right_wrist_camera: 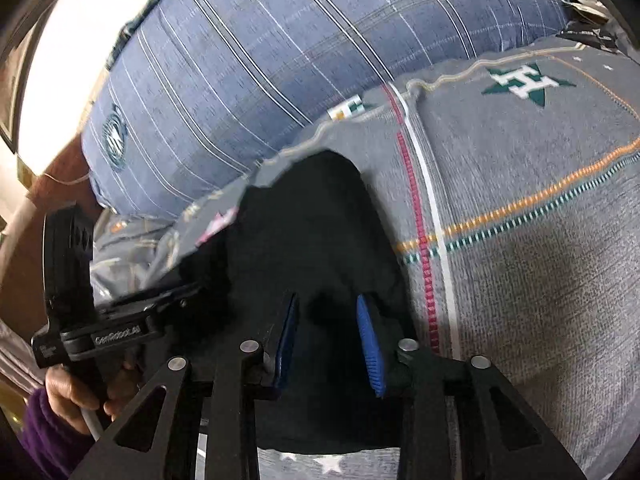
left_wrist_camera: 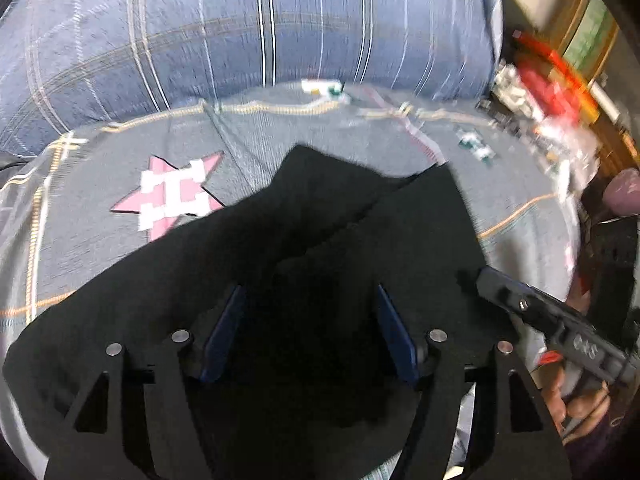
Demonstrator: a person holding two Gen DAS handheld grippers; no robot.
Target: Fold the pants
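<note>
The black pants (left_wrist_camera: 360, 220) lie bunched on a grey bedspread (left_wrist_camera: 100, 248), with two rounded ends pointing away from me. My left gripper (left_wrist_camera: 310, 292) stands over the near part of the cloth. Its blue pads are wide apart and the fabric lies loose between them. In the right wrist view the pants (right_wrist_camera: 312, 208) run up to a rounded end. My right gripper (right_wrist_camera: 327, 300) has its blue pads a narrower gap apart, with dark cloth between them and both inner pad faces showing. The image is blurred.
A large blue plaid pillow (left_wrist_camera: 240, 32) (right_wrist_camera: 240, 60) rises behind the pants. The bedspread (right_wrist_camera: 520, 280) carries star emblems and stitched stripes. Red and white clutter (left_wrist_camera: 548, 84) sits at the far right edge. A person's hand (right_wrist_camera: 68, 392) in a purple sleeve holds the other gripper's handle.
</note>
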